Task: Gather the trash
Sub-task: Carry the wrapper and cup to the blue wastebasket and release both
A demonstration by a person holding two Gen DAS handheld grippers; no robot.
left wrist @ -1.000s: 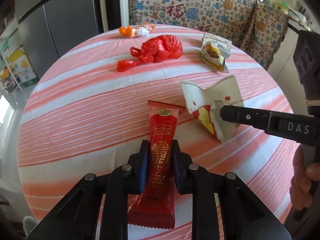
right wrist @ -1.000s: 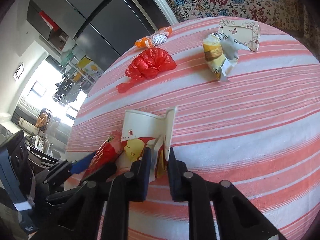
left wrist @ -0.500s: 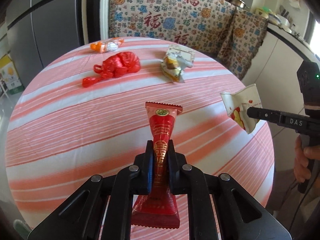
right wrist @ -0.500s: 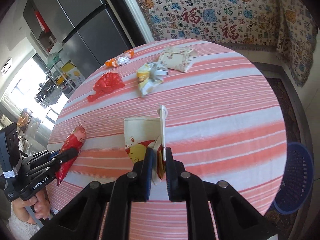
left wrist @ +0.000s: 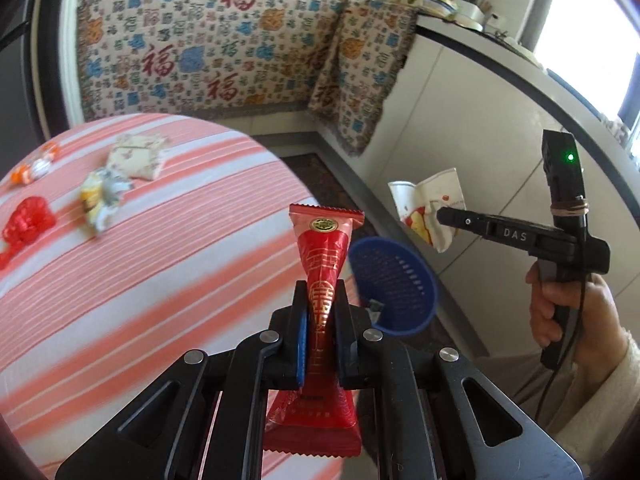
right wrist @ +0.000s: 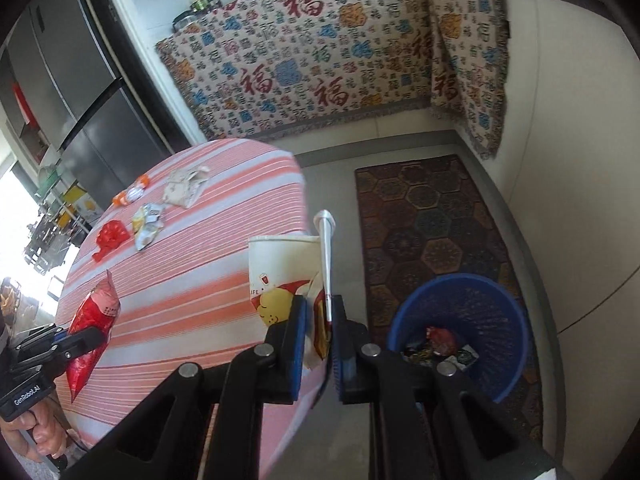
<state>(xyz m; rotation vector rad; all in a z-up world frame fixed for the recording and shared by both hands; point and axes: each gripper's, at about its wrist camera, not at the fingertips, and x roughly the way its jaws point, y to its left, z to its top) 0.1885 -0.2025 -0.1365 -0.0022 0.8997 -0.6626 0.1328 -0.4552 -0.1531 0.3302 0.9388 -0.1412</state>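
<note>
Right at the bottom of the left wrist view, the left gripper (left wrist: 321,312) is clenched on a red wrapper (left wrist: 325,264), pinched at its narrow waist, long axis running straight up the frame along the fingers. Over in the right wrist view, the right gripper (right wrist: 318,320) is clamped on a flattened paper cup (right wrist: 280,276), its folded edge standing up between the jaws and the white body fanning to the left.

Now the relation that matters: the blue basket (right wrist: 516,320) sits on the floor at lower right of the right wrist view, just beside those fingers and below them, mouth open, a few scraps already inside. For the left gripper the same basket (left wrist: 420,308) lies just right of the wrapper, a touch beyond. I'd call the right hand nearer, so the cup looks likely to drop first.

Nothing blocks either path that I can see; the striped table (right wrist: 192,280) edge sits to the left and the patterned rug (right wrist: 432,220) runs up beyond the basket.

Further back on the table, upper left: a red bag (left wrist: 28,222), a crumpled yellow wrapper (left wrist: 100,200), a beige packet (left wrist: 138,154) and an orange candy (left wrist: 34,164), all waiting to be collected.
</note>
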